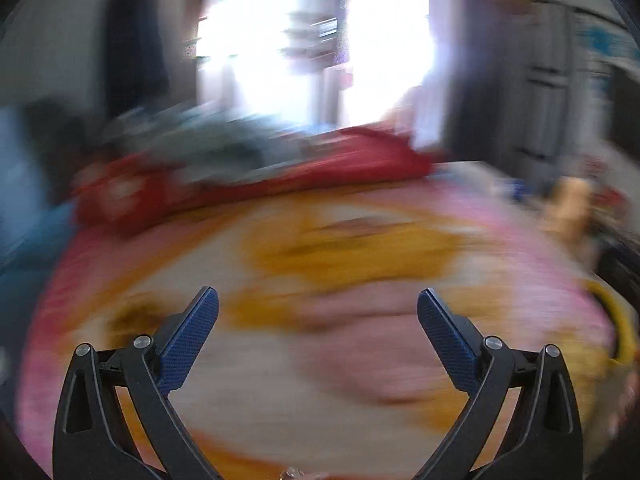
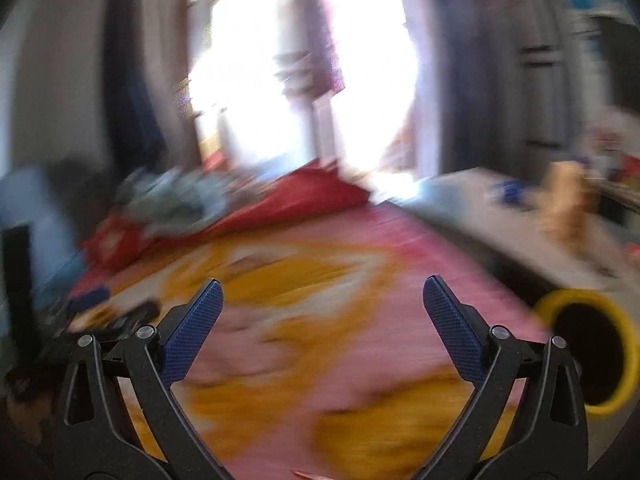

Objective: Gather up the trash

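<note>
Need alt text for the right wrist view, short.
Motion-blurred view along an open, empty right gripper over a pink and yellow bedspread. A yellow-rimmed bin sits at the right edge, red cloth is heaped beyond, and bright windows fill the background.

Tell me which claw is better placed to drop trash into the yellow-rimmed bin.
Right, probably. The yellow-rimmed bin opens just beside the right claw; beside the left claw only its rim shows at frame edge. Both are open and empty.

Glaring windows [image 2: 280,80], seemingly patterned bedspread [image 2: 320,320], blurred
</note>
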`<act>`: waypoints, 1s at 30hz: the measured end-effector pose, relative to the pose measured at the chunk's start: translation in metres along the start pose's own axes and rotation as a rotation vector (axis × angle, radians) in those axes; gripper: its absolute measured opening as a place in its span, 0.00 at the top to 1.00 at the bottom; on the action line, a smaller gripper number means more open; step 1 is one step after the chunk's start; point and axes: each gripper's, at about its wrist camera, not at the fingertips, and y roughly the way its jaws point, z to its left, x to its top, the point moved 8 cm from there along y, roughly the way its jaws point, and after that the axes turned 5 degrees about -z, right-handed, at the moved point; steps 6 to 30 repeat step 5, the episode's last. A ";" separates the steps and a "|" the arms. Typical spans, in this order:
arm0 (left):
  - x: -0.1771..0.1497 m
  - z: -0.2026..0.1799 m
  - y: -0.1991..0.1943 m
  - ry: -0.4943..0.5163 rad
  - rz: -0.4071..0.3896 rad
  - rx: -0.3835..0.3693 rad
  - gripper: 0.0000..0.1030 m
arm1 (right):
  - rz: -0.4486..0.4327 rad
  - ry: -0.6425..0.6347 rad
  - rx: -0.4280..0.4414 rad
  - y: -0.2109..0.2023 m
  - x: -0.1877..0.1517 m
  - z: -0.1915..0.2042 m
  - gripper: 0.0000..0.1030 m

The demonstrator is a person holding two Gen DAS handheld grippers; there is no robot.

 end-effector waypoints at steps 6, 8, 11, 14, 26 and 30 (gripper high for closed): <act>-0.020 0.145 0.040 -0.140 0.140 0.330 0.06 | 0.338 -0.177 0.206 0.105 -0.054 0.154 0.11; -0.020 0.145 0.040 -0.140 0.140 0.330 0.06 | 0.338 -0.177 0.206 0.105 -0.054 0.154 0.11; -0.020 0.145 0.040 -0.140 0.140 0.330 0.06 | 0.338 -0.177 0.206 0.105 -0.054 0.154 0.11; -0.020 0.145 0.040 -0.140 0.140 0.330 0.06 | 0.338 -0.177 0.206 0.105 -0.054 0.154 0.11; -0.020 0.145 0.040 -0.140 0.140 0.330 0.06 | 0.338 -0.177 0.206 0.105 -0.054 0.154 0.11; -0.020 0.145 0.040 -0.140 0.140 0.330 0.06 | 0.338 -0.177 0.206 0.105 -0.054 0.154 0.11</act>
